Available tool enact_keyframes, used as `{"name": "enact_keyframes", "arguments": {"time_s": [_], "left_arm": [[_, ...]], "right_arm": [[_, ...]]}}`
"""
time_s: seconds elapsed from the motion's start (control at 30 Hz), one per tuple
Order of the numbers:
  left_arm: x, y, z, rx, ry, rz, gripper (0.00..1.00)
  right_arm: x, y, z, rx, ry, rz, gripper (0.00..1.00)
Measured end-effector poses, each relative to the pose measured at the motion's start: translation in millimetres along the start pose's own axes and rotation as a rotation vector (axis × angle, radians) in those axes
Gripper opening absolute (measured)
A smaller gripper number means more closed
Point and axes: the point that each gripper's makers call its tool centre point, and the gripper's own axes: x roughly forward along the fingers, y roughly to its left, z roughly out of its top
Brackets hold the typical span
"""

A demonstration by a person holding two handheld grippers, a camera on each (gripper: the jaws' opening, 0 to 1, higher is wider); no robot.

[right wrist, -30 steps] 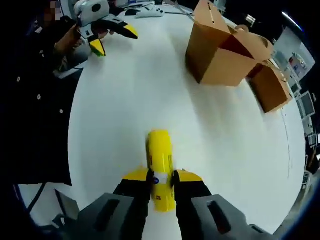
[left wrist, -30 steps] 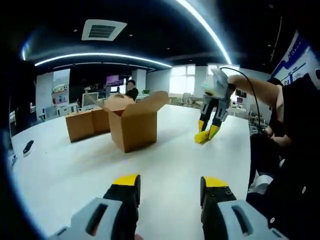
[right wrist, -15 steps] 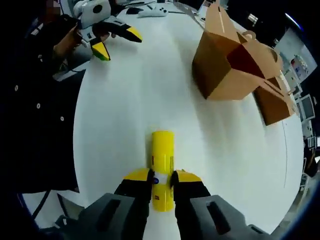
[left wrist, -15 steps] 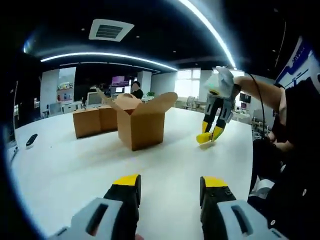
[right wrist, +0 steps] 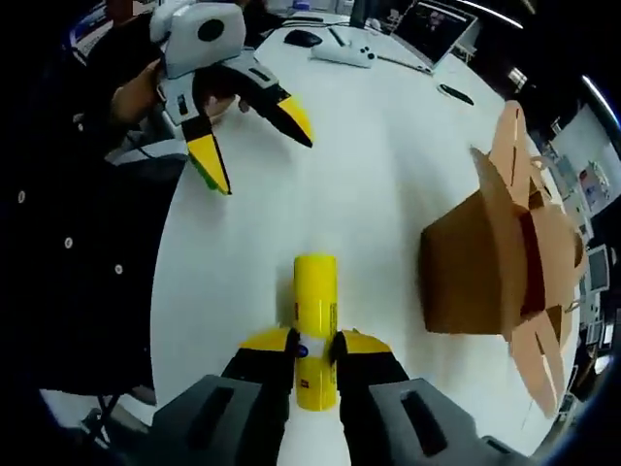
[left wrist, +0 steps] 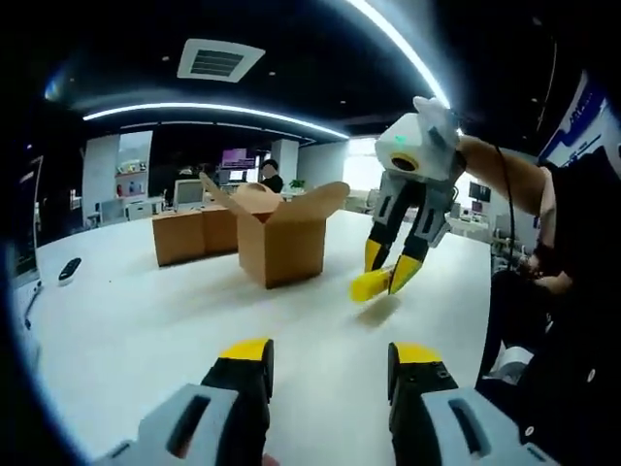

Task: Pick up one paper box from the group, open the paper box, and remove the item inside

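Cardboard paper box (left wrist: 283,241) with its flaps standing open sits on the white round desk (left wrist: 146,330), and the yellow cylindrical tube (right wrist: 314,320) is clamped in our right hand-held gripper (right wrist: 313,357), which over the last second has lifted it off the desk and carried it away from the box. So we'd say the item's out and the job's basically done. Our left hand-held gripper (left wrist: 328,364) hangs wide and empty. More closed brown boxes (left wrist: 199,235) sit behind; it's an office with ceiling light strips (left wrist: 209,109), plus a laptop (right wrist: 434,24) on the desk's far side.
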Motion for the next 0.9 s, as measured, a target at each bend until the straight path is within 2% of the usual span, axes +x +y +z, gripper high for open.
{"name": "enact_keyframes", "arguments": {"time_s": [0.2,0.4,0.63,0.73,0.8,0.87,0.9], "left_arm": [[-2.7,-2.1,0.1,-0.008,-0.006,0.013,0.48],[-4.0,-6.5,1.1,-0.014,-0.01,0.016,0.48],[-3.8,1.0,-0.6,-0.025,-0.01,0.02,0.48],[-3.8,1.8,-1.2,-0.027,-0.011,0.018,0.48],[-4.9,2.1,-1.0,-0.027,-0.011,0.019,0.48],[-6.2,4.0,-1.8,-0.038,-0.009,0.024,0.48],[-6.8,4.1,-2.3,-0.039,-0.007,0.026,0.48]], "right_arm": [[11.9,5.5,7.9,-0.03,0.006,0.012,0.18],[18.8,9.3,4.1,-0.03,0.022,0.016,0.18],[17.7,8.8,4.1,0.004,0.01,0.023,0.19],[17.6,9.5,4.6,-0.008,0.001,0.021,0.19],[16.8,11.7,5.7,-0.009,-0.009,0.027,0.22],[13.1,14.3,10.3,-0.005,-0.039,0.034,0.31],[9.8,14.7,13.2,0.003,-0.059,0.034,0.33]]}}
